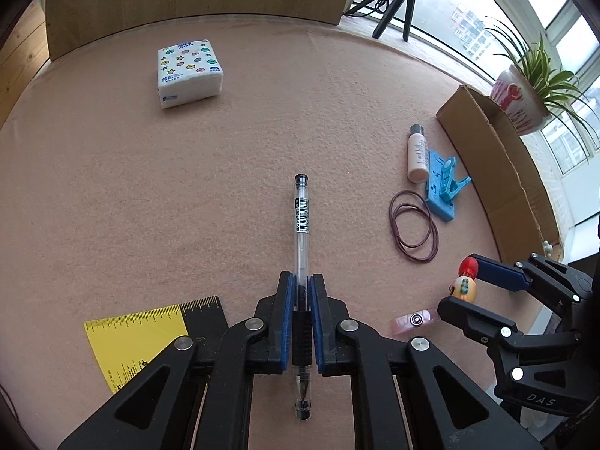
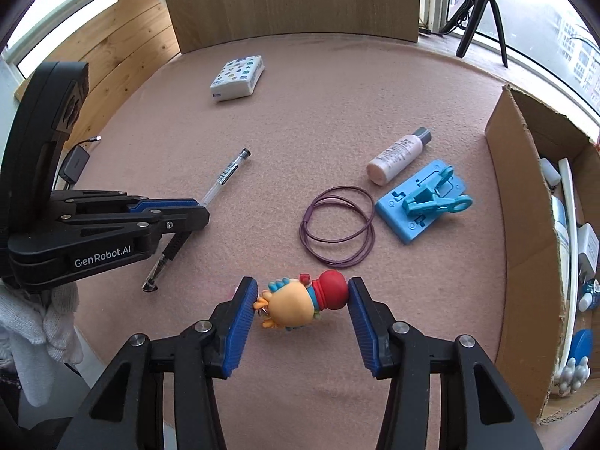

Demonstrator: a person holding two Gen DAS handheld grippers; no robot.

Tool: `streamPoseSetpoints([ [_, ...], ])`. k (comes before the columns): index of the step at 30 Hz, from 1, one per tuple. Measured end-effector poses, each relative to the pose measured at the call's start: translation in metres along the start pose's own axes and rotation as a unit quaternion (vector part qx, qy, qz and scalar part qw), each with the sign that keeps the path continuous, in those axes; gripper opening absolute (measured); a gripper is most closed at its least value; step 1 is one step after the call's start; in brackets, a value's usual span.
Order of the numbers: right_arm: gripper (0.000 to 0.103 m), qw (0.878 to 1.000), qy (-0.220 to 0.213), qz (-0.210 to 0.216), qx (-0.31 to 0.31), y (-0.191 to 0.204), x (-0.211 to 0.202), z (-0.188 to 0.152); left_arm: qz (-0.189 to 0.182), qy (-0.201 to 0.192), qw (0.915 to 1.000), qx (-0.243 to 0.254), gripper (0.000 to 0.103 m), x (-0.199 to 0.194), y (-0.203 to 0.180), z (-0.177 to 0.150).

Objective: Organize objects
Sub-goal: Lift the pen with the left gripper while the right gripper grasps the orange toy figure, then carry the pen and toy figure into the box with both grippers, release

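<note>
Jaws clamp clear pen [image 1: 302, 225]; others pinch colourful figurine [image 2: 300, 302].

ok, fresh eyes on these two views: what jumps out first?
The left gripper, low and centre in its own view, is shut on a clear pen lying on the pink mat. In the right wrist view the right gripper has its jaws on either side of a bright toy figure, pads against both ends. Further right stands a cardboard box already holding items.
</note>
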State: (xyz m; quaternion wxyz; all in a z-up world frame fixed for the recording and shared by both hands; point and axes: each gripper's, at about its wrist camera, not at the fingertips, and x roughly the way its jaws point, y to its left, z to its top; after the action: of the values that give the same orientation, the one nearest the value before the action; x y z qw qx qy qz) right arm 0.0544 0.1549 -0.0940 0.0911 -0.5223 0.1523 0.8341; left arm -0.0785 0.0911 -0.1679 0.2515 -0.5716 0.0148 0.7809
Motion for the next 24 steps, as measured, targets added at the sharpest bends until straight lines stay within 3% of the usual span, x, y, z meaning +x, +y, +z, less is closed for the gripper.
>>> streamPoseSetpoints([
  [13,0.046,0.998,-0.055,-0.023,0.034,-0.044,-0.055,0.0,-0.033,-0.039,0.9986,0.009,0.009,-0.031,-0.035,0.019],
  [24,0.046,0.99,-0.104,-0.064,0.067,-0.099,-0.108,-0.005,-0.067,-0.069,0.9937,0.058,0.009,-0.041,-0.11,0.059],
])
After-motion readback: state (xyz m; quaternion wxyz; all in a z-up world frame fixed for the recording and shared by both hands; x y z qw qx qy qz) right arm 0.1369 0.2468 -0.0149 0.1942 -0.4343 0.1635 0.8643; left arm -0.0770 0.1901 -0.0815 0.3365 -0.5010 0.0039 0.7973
